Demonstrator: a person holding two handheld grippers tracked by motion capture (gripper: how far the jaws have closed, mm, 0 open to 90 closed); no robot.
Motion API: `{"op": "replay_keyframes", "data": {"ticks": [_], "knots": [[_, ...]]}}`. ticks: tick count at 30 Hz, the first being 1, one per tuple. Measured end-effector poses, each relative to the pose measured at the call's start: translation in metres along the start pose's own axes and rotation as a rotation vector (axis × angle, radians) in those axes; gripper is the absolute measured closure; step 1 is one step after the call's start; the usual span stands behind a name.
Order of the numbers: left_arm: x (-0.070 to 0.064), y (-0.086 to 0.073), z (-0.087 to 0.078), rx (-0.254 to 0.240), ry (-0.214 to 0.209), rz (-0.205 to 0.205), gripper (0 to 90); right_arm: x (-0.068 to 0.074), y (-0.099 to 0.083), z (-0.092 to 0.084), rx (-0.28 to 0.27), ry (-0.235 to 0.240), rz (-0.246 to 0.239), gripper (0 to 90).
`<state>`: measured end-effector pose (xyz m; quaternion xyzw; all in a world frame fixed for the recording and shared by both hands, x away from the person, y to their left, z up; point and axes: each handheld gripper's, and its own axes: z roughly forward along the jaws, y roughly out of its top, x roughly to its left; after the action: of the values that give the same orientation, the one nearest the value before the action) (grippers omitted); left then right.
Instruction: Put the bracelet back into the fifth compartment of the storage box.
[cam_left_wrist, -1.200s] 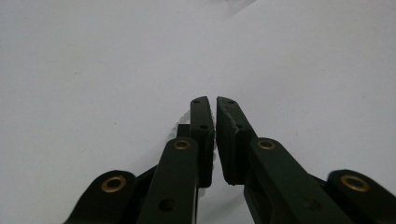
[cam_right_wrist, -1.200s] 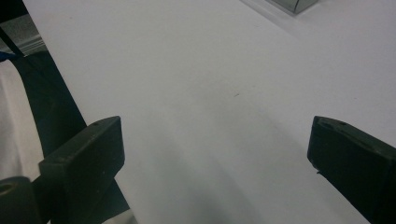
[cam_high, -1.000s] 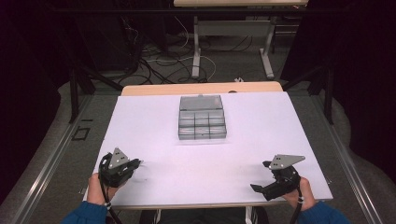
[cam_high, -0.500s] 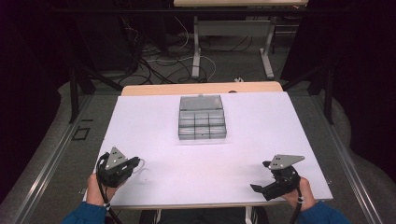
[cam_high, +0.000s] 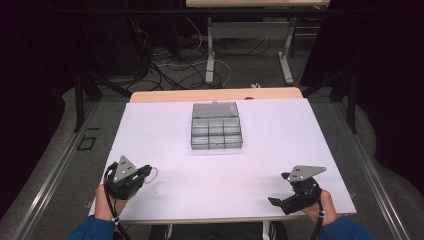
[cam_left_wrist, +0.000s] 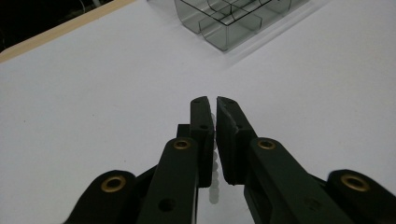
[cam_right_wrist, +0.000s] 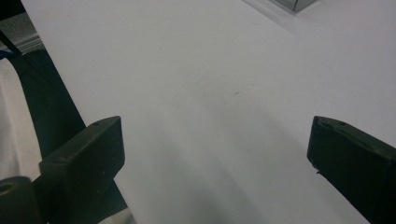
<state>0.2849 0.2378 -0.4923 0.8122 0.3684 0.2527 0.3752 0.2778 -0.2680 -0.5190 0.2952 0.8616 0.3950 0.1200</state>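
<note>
A clear grey compartment box (cam_high: 216, 131) sits at the middle of the white table top (cam_high: 260, 150), its lid lying open behind it. My left gripper (cam_high: 145, 173) rests near the front left edge, far from the box. In the left gripper view its jaws (cam_left_wrist: 215, 101) are shut on a thin white beaded loop (cam_left_wrist: 214, 161), which curls out beside the tips as a white loop (cam_high: 151, 174). My right gripper (cam_high: 278, 202) lies at the front right with its jaws wide apart (cam_right_wrist: 217, 135) and nothing between them. The box (cam_left_wrist: 231, 21) is up ahead of the left jaws.
A wooden strip (cam_high: 215, 94) edges the table's far side. Beyond it are cables on the floor and the legs of another table (cam_high: 210, 55). A corner of the box (cam_right_wrist: 295, 3) shows at the top of the right gripper view. The front table edge (cam_right_wrist: 60, 88) runs left of the right jaws.
The left gripper has turned and shifted slightly at the front left edge, still holding the white loop. The right gripper has stayed where it was.
</note>
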Motion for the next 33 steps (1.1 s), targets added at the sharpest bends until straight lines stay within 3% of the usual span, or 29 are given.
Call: {"op": "replay_keyframes", "data": {"ticks": [7, 13, 33], "knots": [[-0.003, 0.005, 0.001, -0.031, 0.002, 0.011, 85.6, 0.0, 0.0, 0.0, -0.002, -0.014, -0.005, 2.0], [-0.006, 0.009, 0.005, -0.027, -0.007, 0.018, 85.5, 0.0, 0.0, 0.0, -0.006, -0.008, 0.012, 0.0], [-0.015, 0.029, 0.022, -0.051, -0.024, 0.051, 85.6, -0.001, 0.0, 0.0, 0.009, 0.005, -0.002, 0.0]]}}
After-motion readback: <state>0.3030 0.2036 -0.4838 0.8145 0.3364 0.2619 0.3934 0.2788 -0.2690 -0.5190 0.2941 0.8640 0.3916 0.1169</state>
